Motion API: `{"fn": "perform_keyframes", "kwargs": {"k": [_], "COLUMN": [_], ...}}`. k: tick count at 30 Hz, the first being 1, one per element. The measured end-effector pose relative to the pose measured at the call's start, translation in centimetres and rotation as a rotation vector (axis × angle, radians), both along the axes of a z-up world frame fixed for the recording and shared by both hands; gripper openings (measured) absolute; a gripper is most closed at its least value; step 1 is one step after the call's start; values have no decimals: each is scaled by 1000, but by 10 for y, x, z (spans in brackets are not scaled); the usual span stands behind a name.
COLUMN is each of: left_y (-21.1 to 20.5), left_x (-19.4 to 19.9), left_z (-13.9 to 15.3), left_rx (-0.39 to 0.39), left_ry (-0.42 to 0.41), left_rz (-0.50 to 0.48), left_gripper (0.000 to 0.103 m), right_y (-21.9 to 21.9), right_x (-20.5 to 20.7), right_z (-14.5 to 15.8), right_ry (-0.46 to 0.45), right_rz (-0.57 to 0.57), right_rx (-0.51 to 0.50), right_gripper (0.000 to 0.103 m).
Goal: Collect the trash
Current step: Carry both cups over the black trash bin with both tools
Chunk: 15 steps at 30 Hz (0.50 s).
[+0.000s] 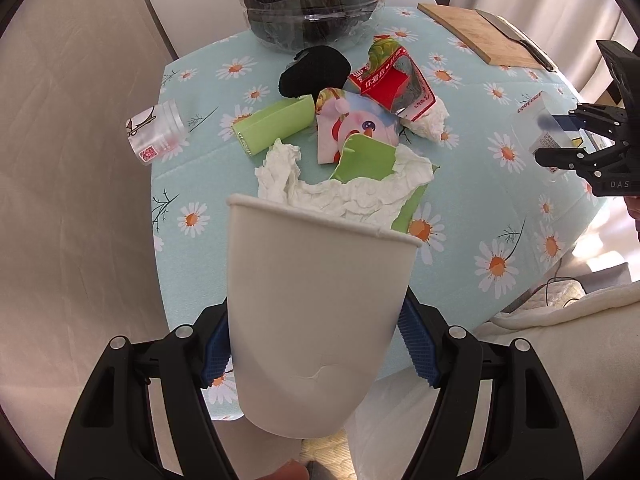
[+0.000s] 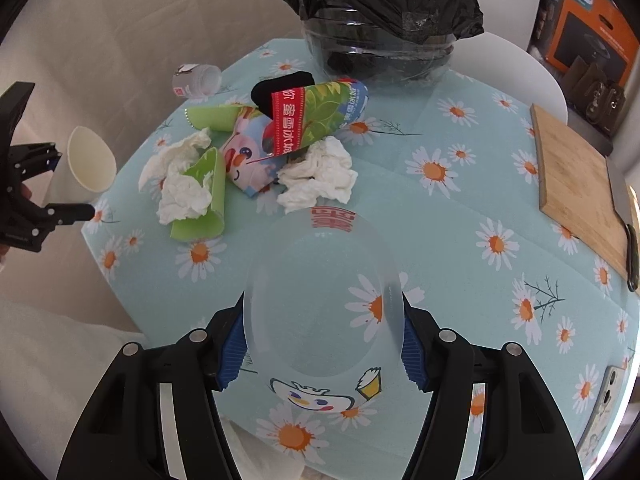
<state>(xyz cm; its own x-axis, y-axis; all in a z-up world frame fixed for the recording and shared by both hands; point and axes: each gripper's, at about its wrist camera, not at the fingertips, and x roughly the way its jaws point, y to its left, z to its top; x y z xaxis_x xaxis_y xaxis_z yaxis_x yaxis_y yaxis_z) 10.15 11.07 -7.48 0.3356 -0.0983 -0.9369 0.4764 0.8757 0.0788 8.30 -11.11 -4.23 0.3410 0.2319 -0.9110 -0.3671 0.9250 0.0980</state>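
Closest in, my left gripper (image 1: 316,354) is clamped on a white paper cup (image 1: 316,308), blue pads pressed against both its sides, mouth tipped away over the near table edge. My right gripper (image 2: 322,354) is likewise closed around a clear plastic cup (image 2: 324,300); only the right wrist view shows its cartoon print and red characters. Just past the cups lies the pile on the daisy tablecloth (image 2: 460,232): crumpled tissues (image 2: 316,176), green wrappers (image 1: 276,122), a red-and-green printed cup (image 2: 316,120), a black sock (image 1: 314,70). A small frosted cup (image 1: 158,132) lies apart at the left edge. Farthest back stands the bag-lined bin (image 2: 380,36). The right view alone catches a phone (image 2: 606,396) beside the cutting board (image 2: 578,188).
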Motion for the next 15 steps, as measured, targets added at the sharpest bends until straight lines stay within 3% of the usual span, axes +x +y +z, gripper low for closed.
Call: {"fn": "perform_keyframes", "kwargs": {"k": [9, 15], "left_y": [-36, -55], "left_x": [-14, -20], "left_z": [13, 19], "left_rx": [-23, -95], "left_ry": [-84, -141], "left_rz": [19, 67], "left_gripper": [72, 72], "right_y": [-18, -28], "right_x": [2, 3], "right_z": [28, 54], "right_ry": [-95, -178], "right_rz": [69, 114], "right_rx": [18, 33], "right_gripper": [60, 61]}}
